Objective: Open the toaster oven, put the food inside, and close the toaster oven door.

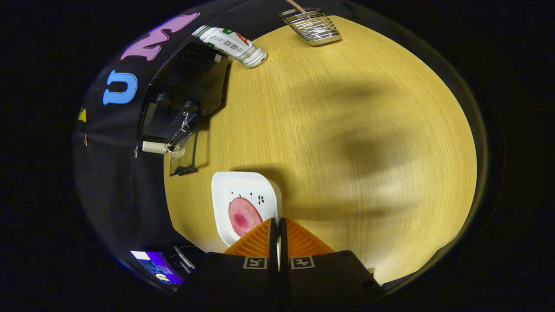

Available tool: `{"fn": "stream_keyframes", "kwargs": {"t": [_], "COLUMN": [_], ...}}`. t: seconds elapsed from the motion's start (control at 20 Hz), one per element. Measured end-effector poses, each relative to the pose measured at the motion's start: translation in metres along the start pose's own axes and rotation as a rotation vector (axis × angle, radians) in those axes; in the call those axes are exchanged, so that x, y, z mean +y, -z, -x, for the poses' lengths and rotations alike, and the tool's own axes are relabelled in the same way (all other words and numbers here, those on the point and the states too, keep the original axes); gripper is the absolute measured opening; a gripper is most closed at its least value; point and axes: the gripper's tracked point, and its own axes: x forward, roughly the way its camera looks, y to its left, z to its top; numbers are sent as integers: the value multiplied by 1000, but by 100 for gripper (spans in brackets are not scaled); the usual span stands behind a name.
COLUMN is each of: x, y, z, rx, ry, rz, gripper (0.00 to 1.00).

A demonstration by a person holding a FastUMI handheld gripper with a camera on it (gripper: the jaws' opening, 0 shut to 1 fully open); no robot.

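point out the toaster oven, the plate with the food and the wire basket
toaster oven [184, 93]: gripper view, its dark body by the knobs
plate [225, 184]: gripper view, bare white rim
wire basket [314, 28]: gripper view, its wire side

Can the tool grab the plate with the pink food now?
Probably yes: the tool already pinches the white plate at its near rim, fingers almost together, and nothing sits between them and the pink food.

One toaster oven, one plate (one food slice), one bottle, one wire basket
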Motion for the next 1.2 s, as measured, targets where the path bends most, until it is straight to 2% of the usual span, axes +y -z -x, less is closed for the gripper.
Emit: {"fn": "stream_keyframes", "kwargs": {"t": [0.15,0.45,0.85,1.2], "x": [23,79,181,238], "y": [7,27,33,15], "z": [9,17,-12,-68], "rx": [-60,-187,-312,-420], "ry": [-26,-42,-119,-95], "rz": [-87,-155,-325,-555], "gripper": [5,5,5,5]}}
